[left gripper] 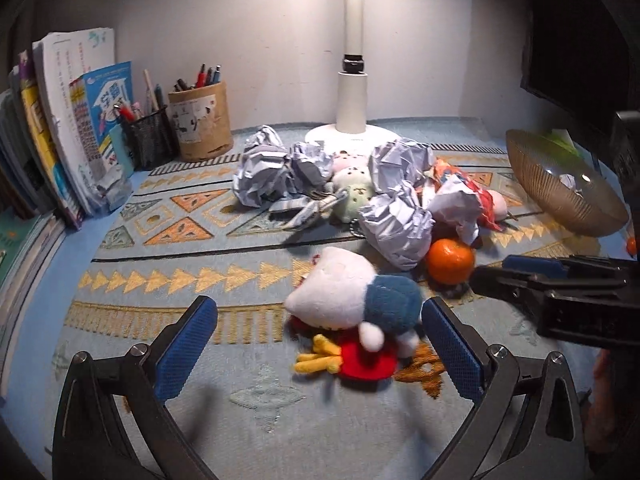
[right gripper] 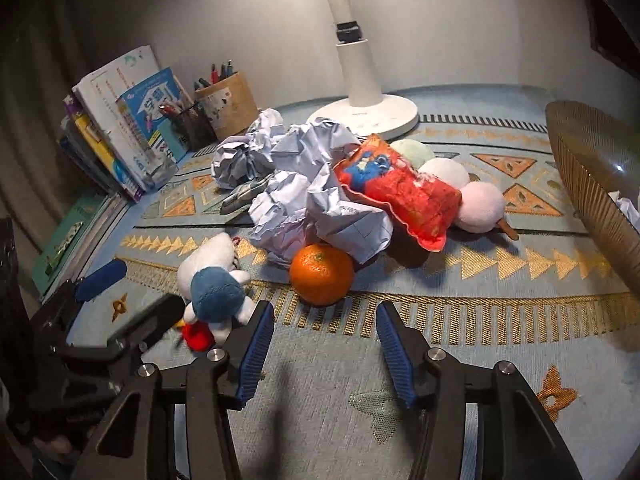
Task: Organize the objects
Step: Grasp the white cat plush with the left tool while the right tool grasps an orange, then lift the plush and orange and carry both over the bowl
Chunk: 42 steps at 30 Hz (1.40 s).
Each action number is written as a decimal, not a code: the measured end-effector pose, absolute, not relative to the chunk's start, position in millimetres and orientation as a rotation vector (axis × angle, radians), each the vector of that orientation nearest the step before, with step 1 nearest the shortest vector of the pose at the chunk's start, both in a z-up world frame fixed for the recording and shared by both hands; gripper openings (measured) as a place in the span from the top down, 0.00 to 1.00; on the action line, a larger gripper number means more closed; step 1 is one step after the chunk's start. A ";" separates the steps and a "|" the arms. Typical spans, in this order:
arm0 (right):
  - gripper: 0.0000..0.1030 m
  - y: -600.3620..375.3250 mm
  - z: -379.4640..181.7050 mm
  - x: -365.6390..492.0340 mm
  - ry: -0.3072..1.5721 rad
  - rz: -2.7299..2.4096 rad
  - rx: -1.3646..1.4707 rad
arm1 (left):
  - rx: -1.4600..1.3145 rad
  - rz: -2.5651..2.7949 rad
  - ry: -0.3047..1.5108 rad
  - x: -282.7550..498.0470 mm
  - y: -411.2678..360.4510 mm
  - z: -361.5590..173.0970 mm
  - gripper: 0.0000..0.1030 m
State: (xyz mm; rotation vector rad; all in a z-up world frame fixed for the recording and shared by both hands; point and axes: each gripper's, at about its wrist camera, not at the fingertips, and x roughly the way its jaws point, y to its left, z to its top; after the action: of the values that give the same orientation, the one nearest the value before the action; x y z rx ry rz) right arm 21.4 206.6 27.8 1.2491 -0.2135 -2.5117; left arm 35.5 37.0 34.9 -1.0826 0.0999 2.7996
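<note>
Closest in, the left gripper (left gripper: 320, 330) has its blue-padded jaws spread wide around a small plush toy (left gripper: 352, 300) with a white head and blue body, lying on the patterned cloth (left gripper: 160, 280); the pads do not press it. The right gripper (right gripper: 325, 338) is also parted, holding nothing, with an orange (right gripper: 322, 274) just ahead of its tips on the cloth. The right wrist view shows a red snack packet (right gripper: 400, 192) lying over a skewer of soft round plush balls (right gripper: 476, 200), green, white and pink; from the left wrist view that packet is mostly buried behind crumpled paper balls (left gripper: 396, 224), but a second pale plush charm (left gripper: 352, 188) shows among them, which the right view does not reveal. On the right edge a ribbed brown bowl (left gripper: 560, 184) is tilted towards the camera and partly cut off; something white and crumpled sits inside, too little visible to name. Further back stand a white lamp base (right gripper: 380, 112), a black mesh pen cup (left gripper: 148, 136) and a brown holder (left gripper: 204, 124) full of pens, and a row of books (left gripper: 72, 112) leaning at the left.
</note>
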 end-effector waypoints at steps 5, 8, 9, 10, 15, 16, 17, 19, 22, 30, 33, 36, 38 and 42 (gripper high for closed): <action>0.50 218.4 28.5 8.8 -0.312 -2.467 1.279 | -1.227 2.719 0.181 16.5 63.5 20.1 0.02; 0.50 216.6 19.2 2.2 -0.345 -2.414 1.339 | -1.280 2.713 0.163 12.4 58.6 16.3 0.07; 0.50 215.2 16.0 1.7 -0.356 -2.398 1.346 | -1.294 2.711 0.124 13.4 50.7 16.7 0.07; 0.50 212.7 13.1 1.1 -0.356 -2.386 1.353 | -1.307 2.715 0.090 14.9 41.2 17.6 0.07; 0.50 200.4 11.8 -3.1 -0.339 -2.399 1.332 | -1.328 2.793 -0.048 24.5 -14.4 25.3 0.07; 0.50 198.1 11.0 -4.8 -0.341 -2.402 1.336 | -1.325 2.787 -0.079 25.1 -23.1 26.5 0.07; 0.50 195.7 10.7 -6.1 -0.336 -2.412 1.335 | -1.319 2.776 -0.115 25.8 -30.0 28.0 0.07; 0.50 189.6 11.1 -7.9 -0.306 -2.434 1.328 | -1.293 2.747 -0.159 27.3 -35.0 31.6 0.07; 0.50 183.7 11.3 -9.8 -0.266 -2.463 1.323 | -1.220 2.718 -0.191 25.8 -28.7 39.0 0.07; 0.62 177.9 10.3 -14.2 -0.174 -2.519 1.296 | -1.355 2.655 -0.264 -9.7 -5.0 17.8 0.27; 0.62 182.9 12.5 -9.0 -0.204 -2.492 1.274 | -1.364 2.670 -0.209 -10.8 2.0 13.9 0.44; 0.62 187.4 18.7 6.0 -0.208 -2.459 1.248 | -1.345 2.671 -0.200 -4.8 3.1 17.1 0.46; 0.62 193.6 26.2 22.5 -0.224 -2.424 1.211 | -1.311 2.650 -0.205 6.9 3.1 22.1 0.46; 0.62 212.2 41.6 62.8 -0.237 -2.442 1.132 | -1.179 2.627 -0.195 43.0 12.3 37.7 0.46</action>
State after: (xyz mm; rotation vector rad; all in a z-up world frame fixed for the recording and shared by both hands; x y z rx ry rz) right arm 62.8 212.2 41.6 1.1324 -0.2371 -2.4424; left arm 43.0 12.3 37.7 -1.1790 -0.1947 2.6268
